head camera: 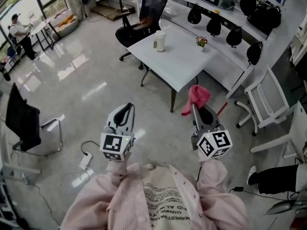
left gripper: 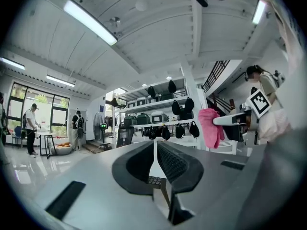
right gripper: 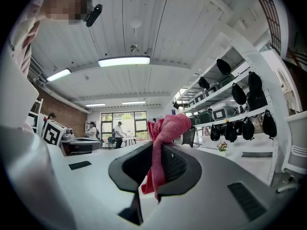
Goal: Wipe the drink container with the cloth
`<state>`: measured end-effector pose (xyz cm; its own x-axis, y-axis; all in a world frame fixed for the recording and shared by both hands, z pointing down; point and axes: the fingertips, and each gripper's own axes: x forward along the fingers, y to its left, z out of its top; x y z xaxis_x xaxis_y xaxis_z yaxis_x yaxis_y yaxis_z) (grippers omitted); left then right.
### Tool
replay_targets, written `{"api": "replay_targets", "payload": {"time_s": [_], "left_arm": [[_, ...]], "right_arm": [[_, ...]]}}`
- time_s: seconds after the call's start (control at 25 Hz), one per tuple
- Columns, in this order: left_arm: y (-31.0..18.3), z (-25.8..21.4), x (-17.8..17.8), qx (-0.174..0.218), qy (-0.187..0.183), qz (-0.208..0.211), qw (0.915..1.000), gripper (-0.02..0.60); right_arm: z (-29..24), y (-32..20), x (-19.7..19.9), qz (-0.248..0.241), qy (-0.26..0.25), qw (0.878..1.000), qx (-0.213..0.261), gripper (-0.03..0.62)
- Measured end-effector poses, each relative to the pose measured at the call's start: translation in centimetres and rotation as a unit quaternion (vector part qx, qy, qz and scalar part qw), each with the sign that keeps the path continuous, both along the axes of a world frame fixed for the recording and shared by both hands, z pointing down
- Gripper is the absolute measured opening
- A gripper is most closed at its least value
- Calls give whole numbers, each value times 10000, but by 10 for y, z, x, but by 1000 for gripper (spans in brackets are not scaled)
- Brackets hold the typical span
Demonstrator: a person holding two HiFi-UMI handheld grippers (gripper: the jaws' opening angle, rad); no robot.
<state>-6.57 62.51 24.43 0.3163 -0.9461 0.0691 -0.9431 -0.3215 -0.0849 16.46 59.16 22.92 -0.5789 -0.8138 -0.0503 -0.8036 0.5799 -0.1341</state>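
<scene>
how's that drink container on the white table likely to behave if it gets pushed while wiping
The drink container stands upright and taller than wide, so a push near its top would probably tip it. The white table looks smooth, so it may slide. The limp pink cloth should press softly.

The cloth [right gripper: 165, 131] at centre frame is pink, nubbly woven fabric, soft and matt. The right gripper [right gripper: 154, 150] has a smooth, matt grey plastic shell; its fingers [right gripper: 176, 166] carry black grid-textured pads. The floor [head camera: 72, 75] at left is glossy and mirrors light. The bench [head camera: 180, 63] top is smooth, matt white.
</scene>
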Motion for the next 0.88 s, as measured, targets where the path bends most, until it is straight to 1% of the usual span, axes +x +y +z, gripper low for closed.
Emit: {"api": "replay_targets", "payload": {"time_s": [0.12,0.4,0.44,0.52,0.68,0.76,0.84,0.88], "left_arm": [[-1,1,5,22,-24,-22,10000,5],[-14,1,2,-17,22,-166,9999,6],[-16,2,2,-27,42,-146,9999,19],[-21,5,4,-55,112,-66,9999,119],[-38,12,4,-125,160,-33,9998,158],[-51,14,4,-141,153,-4,9998,192],[-66,17,4,-159,146,33,9998,198],[-75,19,3,-172,158,59,9997,217]], "right_arm": [[3,-4,3,-28,-50,10000,-13,32],[3,-16,3,-143,-95,9999,12,32],[4,-19,2,-153,-92,9998,3,32],[6,-24,2,-166,-84,9998,-22,32],[12,-41,1,-183,-120,9997,-73,32],[15,-53,1,-187,-109,9997,-108,32],[19,-67,0,-176,-95,9997,-152,33],[22,-74,0,-167,-99,9997,-176,32]]}}
